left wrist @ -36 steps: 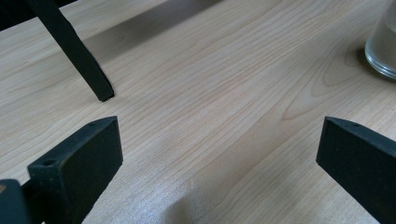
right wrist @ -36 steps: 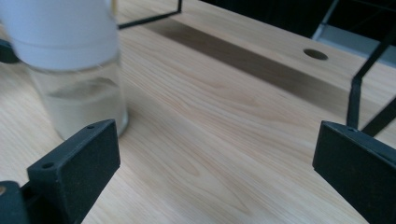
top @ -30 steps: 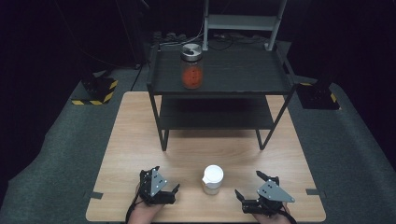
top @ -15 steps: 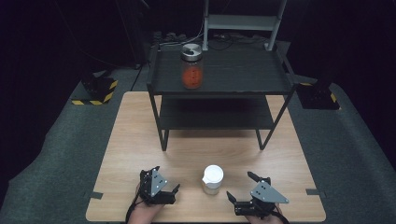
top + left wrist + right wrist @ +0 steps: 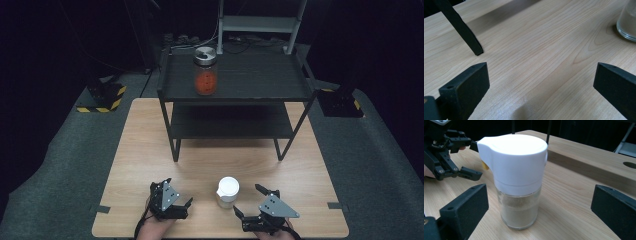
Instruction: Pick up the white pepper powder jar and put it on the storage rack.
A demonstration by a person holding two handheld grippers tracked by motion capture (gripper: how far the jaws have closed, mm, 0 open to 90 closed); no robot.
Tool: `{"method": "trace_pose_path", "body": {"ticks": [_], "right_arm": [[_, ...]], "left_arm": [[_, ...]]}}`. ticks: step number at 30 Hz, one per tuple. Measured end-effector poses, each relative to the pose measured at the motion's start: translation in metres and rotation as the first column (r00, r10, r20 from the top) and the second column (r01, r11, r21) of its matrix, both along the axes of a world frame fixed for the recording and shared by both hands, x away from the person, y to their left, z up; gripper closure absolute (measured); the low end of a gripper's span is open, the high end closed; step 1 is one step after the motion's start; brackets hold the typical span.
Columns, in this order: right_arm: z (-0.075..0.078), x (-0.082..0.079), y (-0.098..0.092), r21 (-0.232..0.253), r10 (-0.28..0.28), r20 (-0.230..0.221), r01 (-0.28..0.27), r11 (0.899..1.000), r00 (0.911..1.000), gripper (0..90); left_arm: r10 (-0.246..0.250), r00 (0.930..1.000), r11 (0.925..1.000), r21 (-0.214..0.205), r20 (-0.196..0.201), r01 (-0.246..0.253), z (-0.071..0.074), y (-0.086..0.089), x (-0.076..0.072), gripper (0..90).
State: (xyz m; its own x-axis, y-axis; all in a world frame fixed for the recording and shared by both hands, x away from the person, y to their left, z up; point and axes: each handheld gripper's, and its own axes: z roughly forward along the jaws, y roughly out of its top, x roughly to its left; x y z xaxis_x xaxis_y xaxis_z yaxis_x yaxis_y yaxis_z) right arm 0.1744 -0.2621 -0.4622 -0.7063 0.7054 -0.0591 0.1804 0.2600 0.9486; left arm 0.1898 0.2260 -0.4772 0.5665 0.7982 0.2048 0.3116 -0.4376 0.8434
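Observation:
A small glass shaker jar (image 5: 228, 192) with a white lid and pale powder inside stands near the table's front edge. My right gripper (image 5: 246, 199) sits just right of it, open and angled toward it. In the right gripper view the jar (image 5: 517, 182) stands upright just ahead of my right gripper (image 5: 540, 205), in line with the gap between its wide-apart jaws, untouched. My left gripper (image 5: 179, 192) rests open on the table left of the jar. In the left gripper view, my left gripper (image 5: 541, 87) holds nothing, and the jar's glass base (image 5: 627, 22) shows at the upper right.
A black two-tier shelf (image 5: 235, 95) stands at the table's far side; one of its legs (image 5: 461, 30) is close ahead of the left gripper. A metal-lidded jar (image 5: 205, 75) with orange-red contents stands on the top tier. The wooden table (image 5: 150, 145) has bare room either side.
My right gripper has moved left and turned toward the white-lidded jar, ending close beside it. The left gripper and the jar have stayed put.

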Motion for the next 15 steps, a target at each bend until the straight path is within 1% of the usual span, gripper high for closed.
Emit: {"method": "trace_pose_path", "body": {"ticks": [9, 12, 15], "right_arm": [[-0.004, 0.004, 0.005, 0.030, 0.007, -0.008, -0.007, 1.000, 0.9999, 4.1], [-0.007, 0.007, 0.005, 0.050, 0.015, -0.015, -0.014, 0.999, 0.9998, 6.5], [-0.009, 0.010, 0.007, 0.053, 0.033, -0.018, -0.032, 0.998, 0.9993, 8.6]], "left_arm": [[0.000, 1.0000, 1.0000, -0.003, 0.001, 0.000, 0.000, 0.000, 0.000, 0.7], [0.001, 1.0000, 1.0000, -0.005, 0.000, -0.001, 0.000, 0.001, 0.000, 0.7], [0.000, 1.0000, 1.0000, -0.005, 0.000, 0.000, 0.000, 0.001, 0.000, 0.7]]}}
